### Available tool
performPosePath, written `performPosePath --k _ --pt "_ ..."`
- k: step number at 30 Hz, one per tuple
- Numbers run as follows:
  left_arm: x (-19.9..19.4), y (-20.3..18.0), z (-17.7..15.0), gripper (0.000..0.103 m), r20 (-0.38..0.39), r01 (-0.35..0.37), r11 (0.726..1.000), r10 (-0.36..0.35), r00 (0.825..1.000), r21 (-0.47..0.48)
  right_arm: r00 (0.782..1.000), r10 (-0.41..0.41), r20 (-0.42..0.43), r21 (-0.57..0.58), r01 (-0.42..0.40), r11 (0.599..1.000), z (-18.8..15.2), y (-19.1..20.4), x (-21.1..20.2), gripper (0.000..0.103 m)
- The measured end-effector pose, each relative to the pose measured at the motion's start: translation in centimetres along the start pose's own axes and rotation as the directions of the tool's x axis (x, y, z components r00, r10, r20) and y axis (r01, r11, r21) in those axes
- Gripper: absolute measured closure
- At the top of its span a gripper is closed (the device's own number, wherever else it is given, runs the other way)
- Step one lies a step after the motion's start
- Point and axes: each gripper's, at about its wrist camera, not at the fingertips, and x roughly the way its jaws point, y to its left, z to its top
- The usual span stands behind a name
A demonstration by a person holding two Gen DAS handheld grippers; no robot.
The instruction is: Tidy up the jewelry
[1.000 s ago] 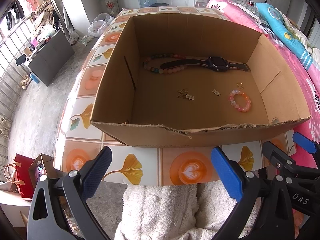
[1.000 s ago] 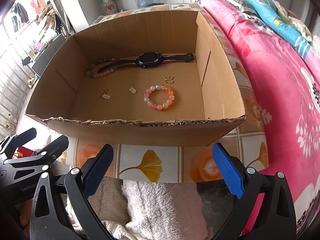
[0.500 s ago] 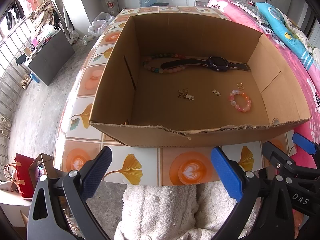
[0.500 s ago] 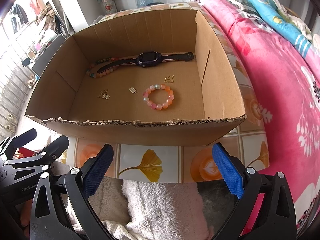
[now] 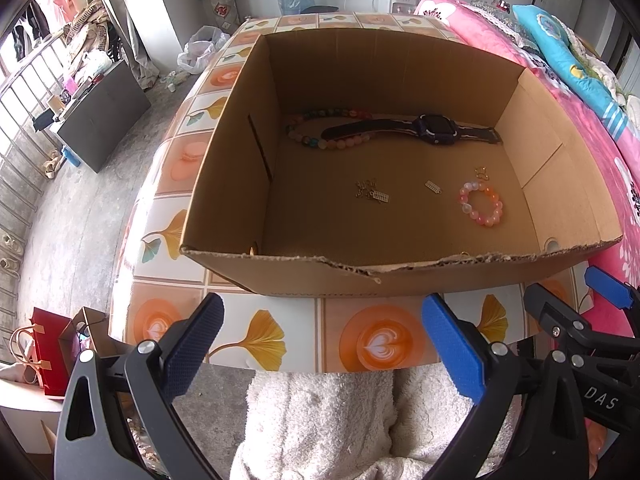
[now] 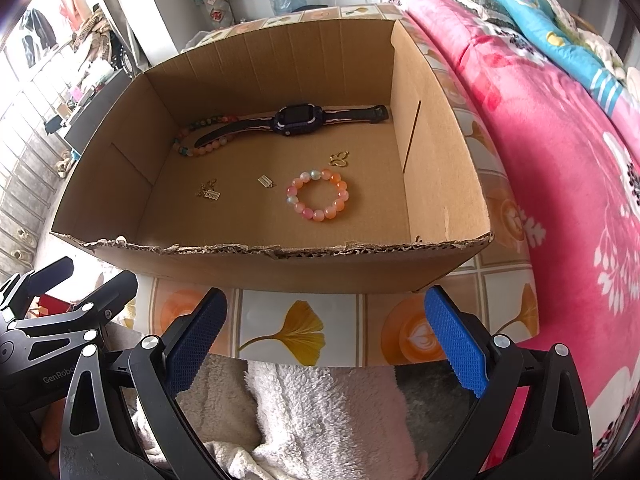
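Note:
An open cardboard box (image 5: 320, 276) (image 6: 280, 268) stands on a tiled table. On its floor lie a pink bead bracelet (image 5: 481, 204) (image 6: 319, 195), a dark watch (image 5: 436, 129) (image 6: 298, 120) with one strap across a long multicoloured bead string (image 5: 316, 142) (image 6: 200, 150), and small gold charms (image 5: 372, 193) (image 5: 433, 187) (image 6: 340, 158). My left gripper (image 5: 320, 344) hangs open, empty, before the box's near wall. My right gripper (image 6: 324, 336) is likewise open and empty, beside it.
The table (image 5: 256, 336) (image 6: 304, 328) bears ginkgo-leaf and coffee-cup tiles. A pink floral bed (image 6: 560, 160) runs along the right. White fluffy cloth (image 5: 320, 420) lies below both grippers. A red bag (image 5: 48, 352) and a dark cabinet (image 5: 104, 116) stand on the floor at left.

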Motion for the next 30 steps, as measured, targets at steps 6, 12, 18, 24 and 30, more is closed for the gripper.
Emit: performPosePath --k 6,12,18,24,30 --pt "-0.07 -0.04 0.05 0.006 0.001 -0.002 1.0 0.002 1.0 0.0 1.0 0.001 0.0 0.0 -0.001 1.0 0.05 -0.05 0.01 0.008" --pt "-0.09 -0.07 0.06 0.006 0.001 -0.002 1.0 0.002 1.0 0.0 1.0 0.003 -0.001 0.002 -0.003 1.0 0.04 -0.04 0.01 0.008" --pt "-0.13 -0.02 0.13 0.006 0.0 -0.003 1.0 0.003 1.0 0.0 1.0 0.004 -0.004 0.003 -0.004 1.0 0.02 -0.02 0.05 0.008" --pt "-0.07 -0.03 0.11 0.006 -0.002 -0.002 1.0 0.002 1.0 0.0 1.0 0.003 -0.006 0.005 -0.003 1.0 -0.03 0.02 0.08 0.008" --pt "-0.03 -0.08 0.13 0.006 -0.003 -0.001 1.0 0.001 1.0 -0.002 1.0 0.005 -0.008 0.007 -0.005 1.0 0.03 -0.03 0.13 0.008"
